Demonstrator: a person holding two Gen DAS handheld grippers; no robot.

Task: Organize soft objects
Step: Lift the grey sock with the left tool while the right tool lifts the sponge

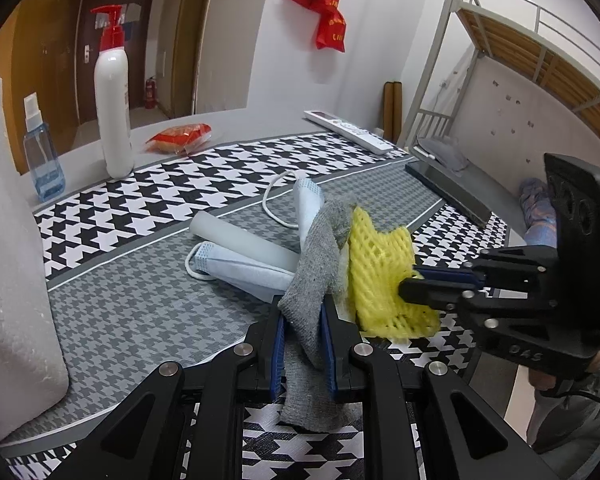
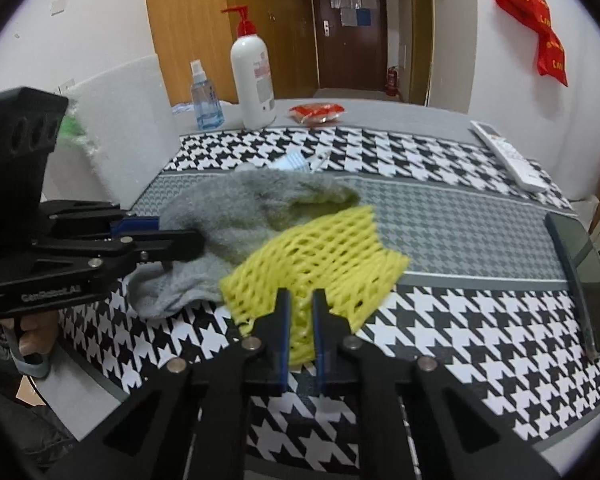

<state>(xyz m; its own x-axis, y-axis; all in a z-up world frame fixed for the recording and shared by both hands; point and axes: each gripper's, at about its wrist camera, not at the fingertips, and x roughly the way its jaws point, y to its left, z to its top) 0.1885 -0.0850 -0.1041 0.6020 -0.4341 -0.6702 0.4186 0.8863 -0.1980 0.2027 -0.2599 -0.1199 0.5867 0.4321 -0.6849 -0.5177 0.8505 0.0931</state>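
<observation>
A grey sock (image 1: 316,248) lies on the houndstooth mat (image 1: 140,280), and my left gripper (image 1: 303,308) is shut on its near part. From the right wrist view the same sock (image 2: 228,216) spreads out with its mouth open, the left gripper (image 2: 196,242) clamped on its left side. A yellow foam net (image 2: 320,252) lies against the sock's mouth, and my right gripper (image 2: 301,300) is shut on the net's near edge. In the left wrist view the net (image 1: 376,264) stands up beside the sock, pinched by the right gripper (image 1: 408,286). Whether the net reaches inside the sock I cannot tell.
Two folded blue face masks (image 1: 240,268) (image 1: 308,204) and a white foam tube (image 1: 244,240) lie behind the sock. A pump bottle (image 1: 112,108), spray bottle (image 1: 44,156), red packet (image 1: 180,138), remote (image 1: 352,130) and dark phone (image 2: 584,272) sit around the mat. A white foam block (image 1: 8,260) stands at the left.
</observation>
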